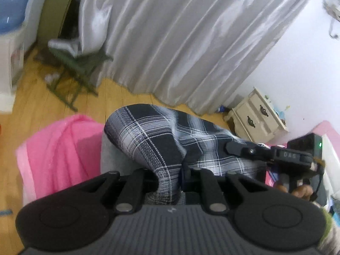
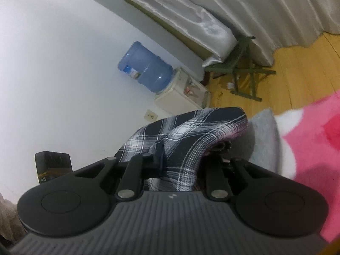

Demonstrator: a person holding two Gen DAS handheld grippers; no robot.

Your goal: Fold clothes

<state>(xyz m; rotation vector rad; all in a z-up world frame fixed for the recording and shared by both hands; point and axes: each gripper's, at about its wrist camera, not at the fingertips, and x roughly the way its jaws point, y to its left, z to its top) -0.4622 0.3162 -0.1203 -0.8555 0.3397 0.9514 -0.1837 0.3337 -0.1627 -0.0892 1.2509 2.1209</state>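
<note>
While both grippers, left gripper and right gripper, clamped the black-and-white plaid cloth, a pink fleece blanket lay at nine o'clock.

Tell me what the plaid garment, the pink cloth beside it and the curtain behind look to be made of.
Plaid garment: soft woven cloth, likely cotton or flannel, matte; the weave shows in the checks and it drapes in rounded folds. Pink cloth: plush, fleece or terry by its fuzzy, light-absorbing surface. Curtain: satin-like synthetic, glossy; bright highlights run along its pleats.
</note>
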